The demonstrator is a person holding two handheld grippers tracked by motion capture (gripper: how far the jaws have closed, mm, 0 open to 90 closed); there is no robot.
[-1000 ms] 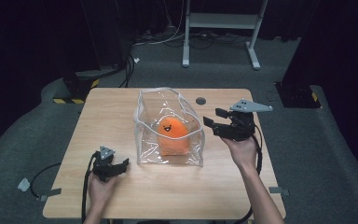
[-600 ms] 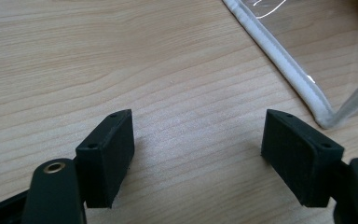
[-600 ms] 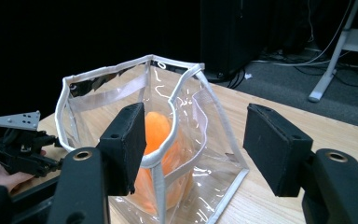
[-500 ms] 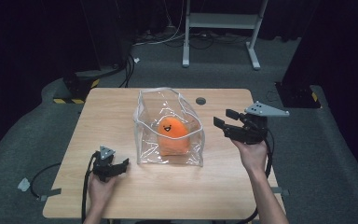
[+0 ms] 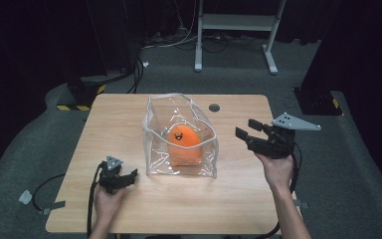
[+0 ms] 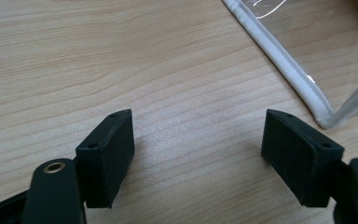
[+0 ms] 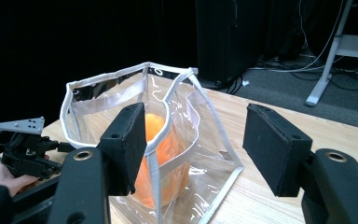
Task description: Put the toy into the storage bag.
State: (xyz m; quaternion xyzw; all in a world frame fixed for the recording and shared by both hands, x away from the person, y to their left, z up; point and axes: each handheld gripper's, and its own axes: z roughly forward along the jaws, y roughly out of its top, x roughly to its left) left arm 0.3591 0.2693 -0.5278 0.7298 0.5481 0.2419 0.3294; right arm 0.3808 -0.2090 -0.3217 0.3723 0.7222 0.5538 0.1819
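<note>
A clear plastic bag with white piping stood open-topped at the middle of the wooden table, an orange plush toy with a printed face lying inside it; the film looked light, floppy and slippery, so the stiffer piped rim seemed the safest place to pinch. The left gripper rested near the bag's front left corner with jaws wide and empty, and the right gripper hung off its right side, jaws apart on nothing, with bare tabletop all round and the right edge close behind.

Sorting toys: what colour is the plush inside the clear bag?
Orange soft plush toy with a black face; high view.
</note>
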